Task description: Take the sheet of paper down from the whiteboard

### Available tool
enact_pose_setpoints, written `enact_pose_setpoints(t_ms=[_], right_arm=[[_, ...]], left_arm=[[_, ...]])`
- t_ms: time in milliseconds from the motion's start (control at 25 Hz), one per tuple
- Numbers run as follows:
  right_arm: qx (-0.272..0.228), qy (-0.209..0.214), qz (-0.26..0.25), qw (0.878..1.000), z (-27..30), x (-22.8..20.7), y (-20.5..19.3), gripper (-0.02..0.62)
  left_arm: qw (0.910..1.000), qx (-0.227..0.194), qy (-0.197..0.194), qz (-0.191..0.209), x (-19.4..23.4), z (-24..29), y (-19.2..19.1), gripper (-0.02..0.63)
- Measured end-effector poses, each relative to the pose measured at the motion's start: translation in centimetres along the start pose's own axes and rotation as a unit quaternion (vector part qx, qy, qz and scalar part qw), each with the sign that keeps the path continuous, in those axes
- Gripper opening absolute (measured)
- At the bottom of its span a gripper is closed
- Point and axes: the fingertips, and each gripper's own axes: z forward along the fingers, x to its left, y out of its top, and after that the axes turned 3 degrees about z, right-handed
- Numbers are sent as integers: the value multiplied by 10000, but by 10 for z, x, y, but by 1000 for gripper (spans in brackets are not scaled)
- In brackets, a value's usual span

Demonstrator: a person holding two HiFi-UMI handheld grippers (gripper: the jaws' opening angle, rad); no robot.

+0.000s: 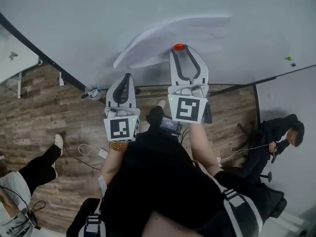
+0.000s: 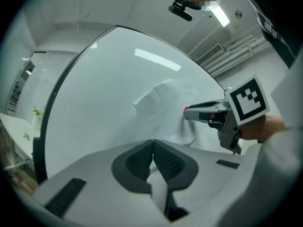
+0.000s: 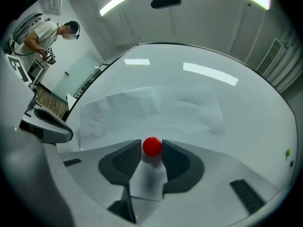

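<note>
A creased white sheet of paper hangs on the whiteboard, pinned at its lower edge by a round red magnet. My right gripper is up against the board. Its jaws stand open on either side of the magnet and sit very close to it. My left gripper is shut, pad against pad, just below the sheet's lower left part. I see nothing clearly held in it. The right gripper also shows in the left gripper view.
A marker lies on the board's tray at the left. A small green dot sits on the board at the right. One person is low at the right and another at the left, over a wooden floor with cables.
</note>
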Motion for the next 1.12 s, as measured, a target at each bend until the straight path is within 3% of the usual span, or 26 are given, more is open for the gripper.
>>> enact_pose_setpoints(t_ms=[800,1120], right_arm=[[-30,-167,187,9997,4,-2,-1,123],[39,-164,152,9997,3,-2,-5,123]], left_arm=[[9998,-156,142,3,25,-10,-5,12],[9995,-294,-89,-59,25,-12,-6,14]])
